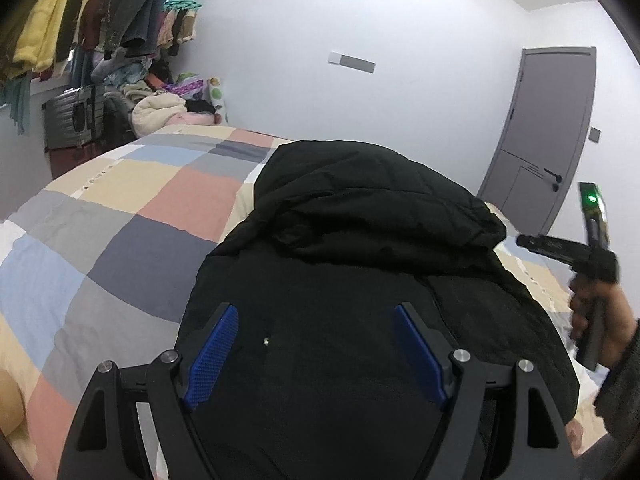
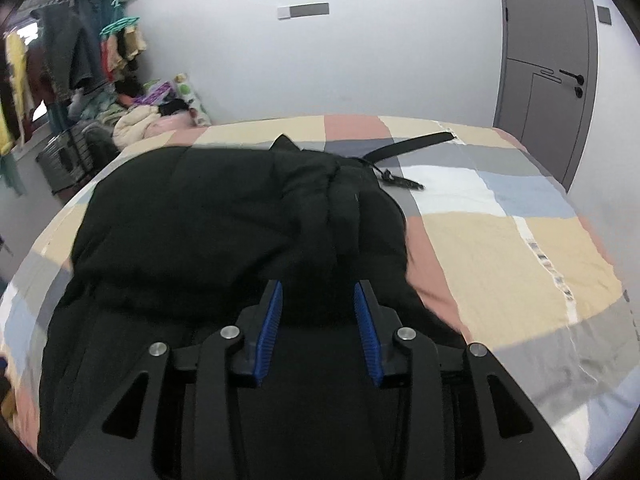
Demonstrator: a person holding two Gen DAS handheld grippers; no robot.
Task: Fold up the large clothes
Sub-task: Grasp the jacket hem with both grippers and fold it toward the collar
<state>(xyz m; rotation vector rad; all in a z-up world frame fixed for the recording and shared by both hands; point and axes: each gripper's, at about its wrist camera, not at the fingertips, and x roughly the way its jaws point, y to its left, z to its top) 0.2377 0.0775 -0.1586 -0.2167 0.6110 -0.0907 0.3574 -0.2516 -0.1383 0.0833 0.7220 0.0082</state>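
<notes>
Black coat [image 1: 360,248] lies bunched on the bed [image 1: 120,208], on the patchwork quilt, partly folded with an upper layer doubled over the lower one. A belt [image 2: 412,145] trails out from its far end toward 1 o'clock in the right wrist view.

Left hand-held gripper [image 1: 316,352]: jaws wide, nothing between the blue pads [image 1: 212,360]; it hovers above the near part of the coat, which fills everything from 10 to 2 o'clock ahead of it. Contact with the cloth: cannot tell.

Right hand-held gripper [image 2: 318,332]: jaws narrowed, with a ridge of black cloth between the pads [image 2: 270,332]. It looks pinched, but I cannot tell for certain that the grip is closed on it. That ridge runs straight ahead toward 12 o'clock, so the coat's long axis lines up with this gripper.

Judgement: the right hand is nearer to a working hold; the left is free to take the near edge
</notes>
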